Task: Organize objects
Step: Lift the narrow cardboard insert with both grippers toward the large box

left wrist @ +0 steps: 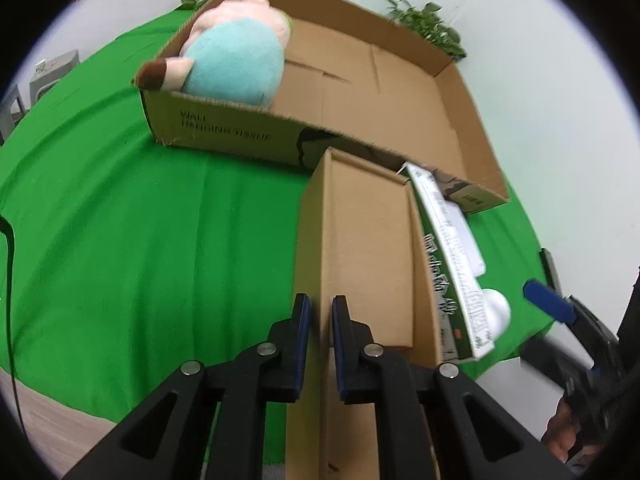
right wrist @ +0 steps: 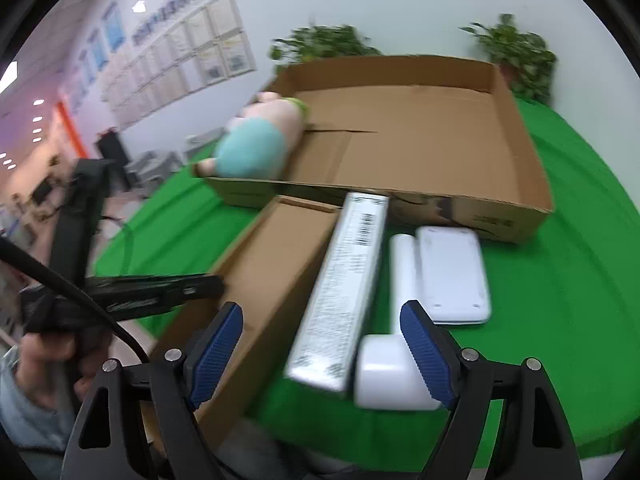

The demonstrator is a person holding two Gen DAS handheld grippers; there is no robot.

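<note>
My left gripper [left wrist: 321, 312] is shut on the near wall of a long narrow cardboard box [left wrist: 368, 256], also seen in the right wrist view [right wrist: 272, 272]. A green-and-white carton [left wrist: 452, 264] leans on that box's right side [right wrist: 344, 280]. A white handheld device [right wrist: 396, 320] and a white flat case [right wrist: 454, 276] lie on the green cloth. A big open cardboard tray [left wrist: 400, 92] holds a pink and teal plush toy [left wrist: 236, 56]. My right gripper [right wrist: 322, 340] is open above the carton and the white device.
The green cloth [left wrist: 140, 220] covers a round table with its edge near the right [left wrist: 520, 344]. Potted plants [right wrist: 516, 52] stand behind the tray. The right gripper's blue pad [left wrist: 548, 300] shows at the right in the left wrist view.
</note>
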